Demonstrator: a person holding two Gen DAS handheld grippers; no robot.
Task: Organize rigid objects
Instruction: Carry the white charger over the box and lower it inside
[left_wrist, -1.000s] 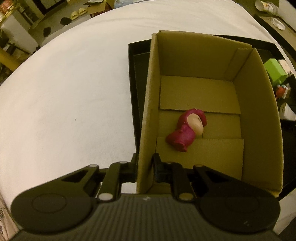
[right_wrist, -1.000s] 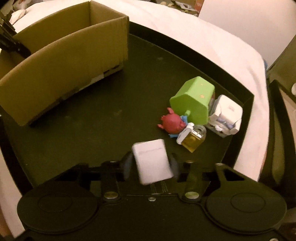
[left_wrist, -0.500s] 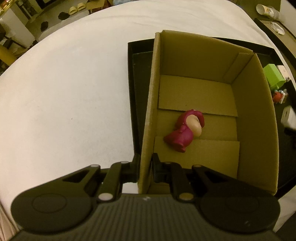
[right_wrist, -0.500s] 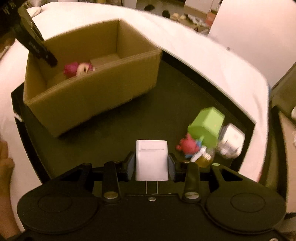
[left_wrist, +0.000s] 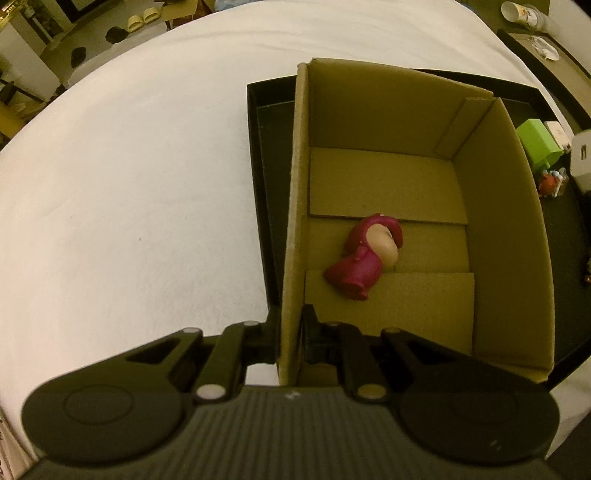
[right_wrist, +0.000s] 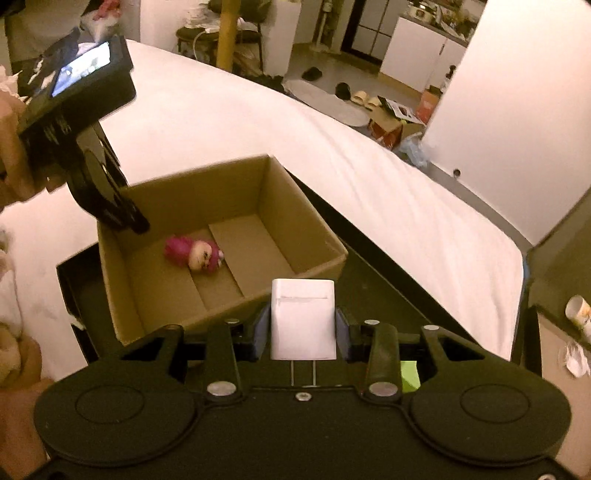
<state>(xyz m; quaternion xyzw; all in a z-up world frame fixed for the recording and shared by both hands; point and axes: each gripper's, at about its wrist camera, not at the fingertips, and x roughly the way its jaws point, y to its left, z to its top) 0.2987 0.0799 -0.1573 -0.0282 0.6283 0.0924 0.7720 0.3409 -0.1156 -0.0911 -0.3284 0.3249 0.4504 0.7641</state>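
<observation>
Here my right gripper (right_wrist: 303, 328) is clamped on the white charger (right_wrist: 303, 319), just this side of the cardboard box (right_wrist: 295, 206). My left gripper (left_wrist: 290, 332) pinches the box's wall; the pink doll (left_wrist: 364, 258) lies inside.

Matt card, smooth plastic, soft cloth

The box (left_wrist: 498, 229) is rough matt cardboard; the doll (left_wrist: 364, 258) and white charger (right_wrist: 303, 319) look smooth plastic, its 2 prongs metal; the bed (left_wrist: 129, 184) is white cloth.
</observation>
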